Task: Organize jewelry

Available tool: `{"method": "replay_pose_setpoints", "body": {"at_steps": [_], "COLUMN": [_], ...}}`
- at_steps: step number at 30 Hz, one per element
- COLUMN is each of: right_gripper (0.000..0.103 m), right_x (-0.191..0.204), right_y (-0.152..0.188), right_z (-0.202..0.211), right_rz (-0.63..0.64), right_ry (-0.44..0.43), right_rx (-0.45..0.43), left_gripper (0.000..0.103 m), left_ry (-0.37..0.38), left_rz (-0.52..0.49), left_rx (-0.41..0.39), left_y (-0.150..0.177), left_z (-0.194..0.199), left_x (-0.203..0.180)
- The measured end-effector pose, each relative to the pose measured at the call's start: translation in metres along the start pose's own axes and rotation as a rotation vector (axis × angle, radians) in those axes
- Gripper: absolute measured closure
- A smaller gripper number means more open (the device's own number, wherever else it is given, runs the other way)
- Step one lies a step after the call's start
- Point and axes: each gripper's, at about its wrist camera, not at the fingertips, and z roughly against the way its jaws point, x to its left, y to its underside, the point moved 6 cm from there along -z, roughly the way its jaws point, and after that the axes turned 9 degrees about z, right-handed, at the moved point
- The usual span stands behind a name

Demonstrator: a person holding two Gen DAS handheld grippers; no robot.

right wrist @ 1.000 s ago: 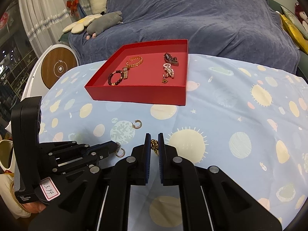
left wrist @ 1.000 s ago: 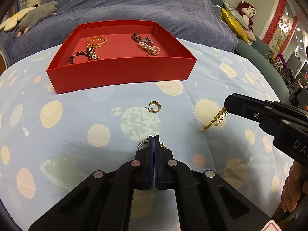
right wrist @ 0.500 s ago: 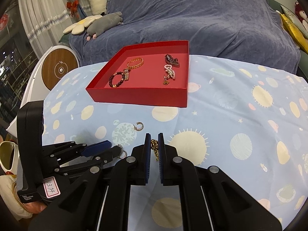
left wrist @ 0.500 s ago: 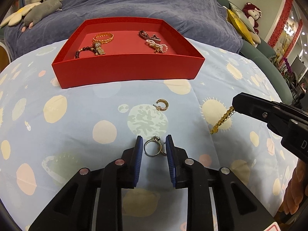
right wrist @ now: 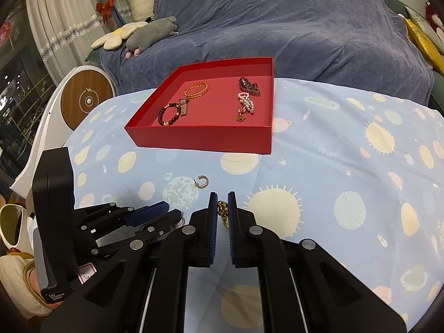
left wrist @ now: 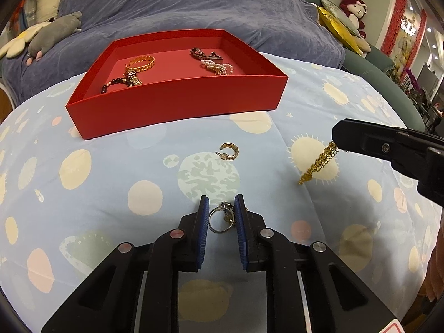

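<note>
Between left gripper (left wrist: 221, 211) pads (parted): ring (left wrist: 221, 217), flat on cloth (left wrist: 83, 194).

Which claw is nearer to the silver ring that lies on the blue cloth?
Left. The left claw is open with the silver ring lying between its fingers. The right claw is off to the ring's right, holding a gold chain that hangs above the cloth.

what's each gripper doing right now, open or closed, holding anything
Left gripper: open, jaws either side of the ring on the cloth, not gripping it.
Right gripper: shut on the gold chain, which dangles.
</note>
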Motion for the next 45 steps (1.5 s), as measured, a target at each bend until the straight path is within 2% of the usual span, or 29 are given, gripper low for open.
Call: {"method": "replay_pose_setpoints", "body": {"at_steps": [3, 4, 6, 14, 19, 23, 25, 26, 33, 39, 42, 45], "right_gripper": [0.097, 0.097, 0.097, 0.097, 0.097, 0.097, 0.097, 0.097, 0.097, 0.097, 0.097, 0.097], "right_x": [-0.002, -0.002, -0.003, -0.003, -0.004, -0.004, -0.005, -0.005, -0.005, -0.005, -0.005, -0.005], "right_y": [-0.001, -0.002, -0.002, -0.003, -0.002, -0.001, -0.002, -0.001, -0.001, -0.001, -0.002, -0.002], "right_z": [0.001, 0.001, 0.002, 0.002, 0.001, 0.002, 0.001, 0.001, 0.001, 0.002, 0.002, 0.004], "right_rz": [-0.006, -0.006, -0.007, -0.007, -0.007, -0.008, -0.01, -0.011, -0.012, -0.008, -0.011, -0.017], "right_ry": [0.0, 0.001, 0.001, 0.0, -0.001, -0.002, 0.0, 0.0, -0.002, -0.005, -0.005, -0.006], "right_rx": [-0.003, -0.004, -0.006, -0.006, -0.001, -0.002, 0.0, 0.0, 0.001, 0.001, -0.002, -0.006], "left_gripper": [0.088, 0.1, 0.103, 0.103, 0.096, 0.094, 0.077, 0.076, 0.075, 0.076, 0.086, 0.086], "left_ry": [0.007, 0.018, 0.031, 0.032, 0.028, 0.062, 0.037, 0.019, -0.044, -0.074, -0.079, -0.073], "left_rz": [0.003, 0.007, 0.017, 0.057, 0.02, 0.011, -0.01, -0.011, -0.015, -0.081, -0.097, -0.094], "left_rx": [0.004, 0.005, 0.012, 0.044, 0.045, 0.041, 0.032, 0.026, -0.001, -0.037, -0.045, -0.043], "left_y": [0.001, 0.001, 0.0, 0.003, 0.01, 0.012, 0.015, 0.015, 0.011, 0.01, 0.011, 0.011], "left_z": [0.002, 0.004, 0.007, 0.009, 0.011, 0.02, 0.02, 0.019, 0.01, 0.005, 0.006, 0.006], "left_x": [0.0, 0.0, 0.0, 0.009, 0.0, -0.005, -0.006, -0.004, 0.007, -0.002, -0.003, -0.002]}}
